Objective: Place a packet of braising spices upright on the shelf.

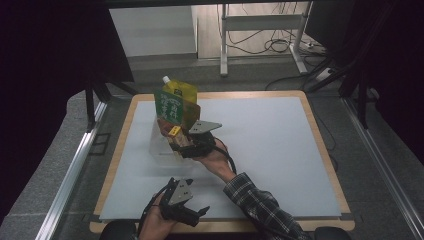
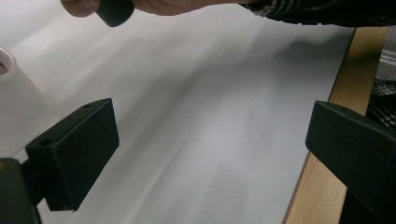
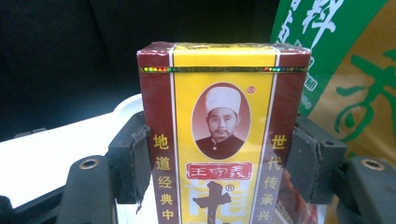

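The right tool (image 1: 176,141) is gripping a red-and-yellow box (image 3: 219,140) by its two narrow sides, both pads pressing flat against the wrapper, as seen in the right gripper view. In the high view the box (image 1: 174,132) is sitting at the mouth of a clear container (image 1: 162,150) on the left part of the white surface (image 1: 270,150), just beside a green-and-yellow spouted pouch (image 1: 176,104) that is standing in the same container. The step in hand is judged to be seating the box beside the pouch. To do it well, the operator should be keeping the box upright, holding the grip firm, lowering it straight into the free space, and releasing only once the box is resting on the bottom; sideways pressure is likely to tip the pouch or shift the light container. The left tool (image 1: 192,214) is idling near the front edge with its jaws wide apart and nothing between them.
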`<state>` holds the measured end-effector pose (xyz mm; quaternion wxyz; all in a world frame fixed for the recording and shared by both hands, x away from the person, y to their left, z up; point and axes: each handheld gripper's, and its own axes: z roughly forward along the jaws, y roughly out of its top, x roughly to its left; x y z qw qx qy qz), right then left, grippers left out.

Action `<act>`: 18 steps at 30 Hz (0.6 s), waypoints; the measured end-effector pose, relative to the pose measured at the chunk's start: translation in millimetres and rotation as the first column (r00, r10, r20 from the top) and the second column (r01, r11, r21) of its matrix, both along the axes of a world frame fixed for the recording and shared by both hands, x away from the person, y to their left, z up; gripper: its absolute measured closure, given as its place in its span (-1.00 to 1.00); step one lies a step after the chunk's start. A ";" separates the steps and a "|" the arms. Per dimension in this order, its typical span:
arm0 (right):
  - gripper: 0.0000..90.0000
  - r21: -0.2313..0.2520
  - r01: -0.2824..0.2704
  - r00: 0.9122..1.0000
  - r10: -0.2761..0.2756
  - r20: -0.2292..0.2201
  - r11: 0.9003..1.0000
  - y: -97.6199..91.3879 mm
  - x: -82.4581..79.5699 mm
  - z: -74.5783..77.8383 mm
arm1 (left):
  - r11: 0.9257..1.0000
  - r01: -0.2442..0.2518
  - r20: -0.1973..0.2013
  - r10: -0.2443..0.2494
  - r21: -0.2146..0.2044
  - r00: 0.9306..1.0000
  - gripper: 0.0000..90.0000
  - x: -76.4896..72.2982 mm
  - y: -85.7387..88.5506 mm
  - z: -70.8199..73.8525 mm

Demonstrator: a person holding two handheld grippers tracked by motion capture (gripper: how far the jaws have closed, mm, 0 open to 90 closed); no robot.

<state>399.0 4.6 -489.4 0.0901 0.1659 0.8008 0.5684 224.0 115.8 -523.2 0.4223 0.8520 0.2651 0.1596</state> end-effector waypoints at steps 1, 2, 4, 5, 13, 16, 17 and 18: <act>-0.29 0.001 -0.001 1.000 0.001 0.002 1.000 -0.8 -0.7 -0.6 | 1.000 0.000 -0.001 0.000 0.001 1.000 -0.95 0.1 -0.1 -0.2; -0.29 -0.004 0.001 1.000 -0.001 -0.005 1.000 -1.3 -0.8 -0.9 | 1.000 0.000 -0.001 0.000 0.002 1.000 -0.95 0.1 -0.2 -0.3; -0.28 -0.010 0.008 1.000 -0.008 -0.018 1.000 -1.6 -0.3 -1.9 | 1.000 0.001 -0.001 -0.001 0.003 1.000 -0.95 0.0 -0.5 -0.3; -0.28 -0.012 0.009 1.000 -0.010 -0.023 1.000 -2.0 -0.1 -2.4 | 1.000 0.001 0.000 -0.001 0.002 1.000 -0.95 -0.2 -0.7 -0.4; -0.28 -0.028 0.024 0.999 -0.025 -0.029 0.999 -4.7 -2.9 -7.2 | 1.000 0.006 0.002 -0.006 0.006 1.000 -0.95 -0.7 -2.1 -0.5; -0.28 -0.036 0.024 0.999 -0.026 -0.032 0.999 -5.9 -3.0 -6.6 | 1.000 0.006 0.003 -0.006 0.009 1.000 -0.95 -0.6 -2.3 -0.8; -0.29 -0.045 0.023 0.999 -0.024 -0.032 0.999 -5.5 -2.5 -5.4 | 1.000 0.006 0.003 -0.006 0.009 1.000 -0.95 -0.6 -2.2 -0.7; -0.30 -0.052 0.023 0.999 -0.024 -0.029 0.998 -5.0 -2.3 -4.6 | 1.000 0.005 0.003 -0.005 0.007 1.000 -0.95 -0.5 -2.0 -0.7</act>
